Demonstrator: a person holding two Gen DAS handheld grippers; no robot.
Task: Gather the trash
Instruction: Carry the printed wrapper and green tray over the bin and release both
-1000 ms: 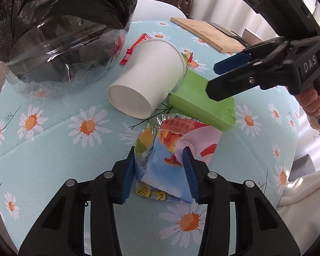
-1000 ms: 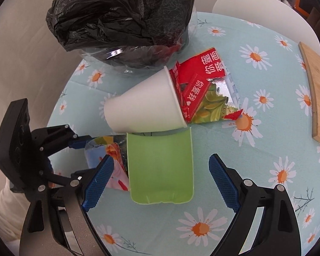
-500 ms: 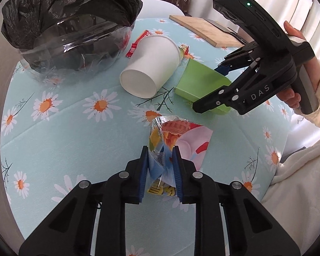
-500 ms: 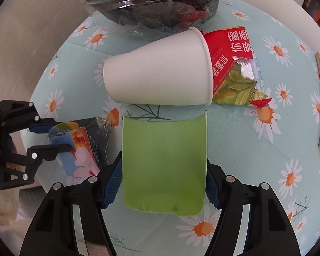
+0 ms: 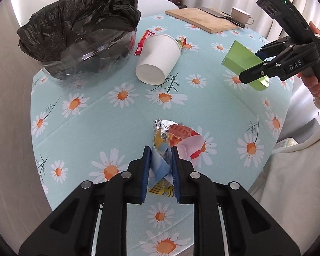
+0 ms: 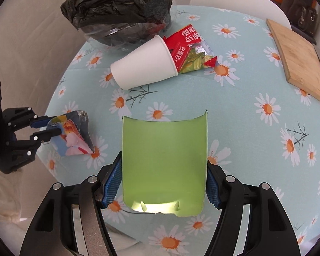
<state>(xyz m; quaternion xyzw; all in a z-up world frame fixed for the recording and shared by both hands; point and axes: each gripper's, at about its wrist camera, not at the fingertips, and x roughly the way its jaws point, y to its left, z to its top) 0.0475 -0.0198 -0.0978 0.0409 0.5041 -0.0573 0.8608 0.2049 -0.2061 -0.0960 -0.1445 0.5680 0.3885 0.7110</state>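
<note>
Your left gripper [image 5: 161,168] has just been closing and now pinches a crumpled, brightly printed snack wrapper [image 5: 175,137], its jaws nearly together with the foil bunched between the blue pads. Compared with a second ago, the wrapper has left its spot beside the white paper cup [image 5: 157,58] and now sits well toward you from that cup, lifted or dragged clear.

Your right gripper [image 6: 164,183] has closed on the green curved plastic piece [image 6: 164,160], jaws fairly wide because the piece is broad, pads pressing both its edges. A second ago it lay touching the cup; now it hangs apart from the cup, on the near side.

Both pieces are secured, so you are ready, I judge, to carry them to the black bin bag [image 5: 79,21] in its clear bowl, just behind the cup.

The cup lies on its side on the daisy tablecloth [image 5: 96,117], with a red torn packet [image 6: 185,47] at its mouth, both uncollected.

From the right wrist view the green piece hides the cloth beneath it. The bag's opening is hard to make out; it may face upward, but the folds conceal it. A wooden board [image 6: 298,57] beyond the cup is cut off at the frame edge.
</note>
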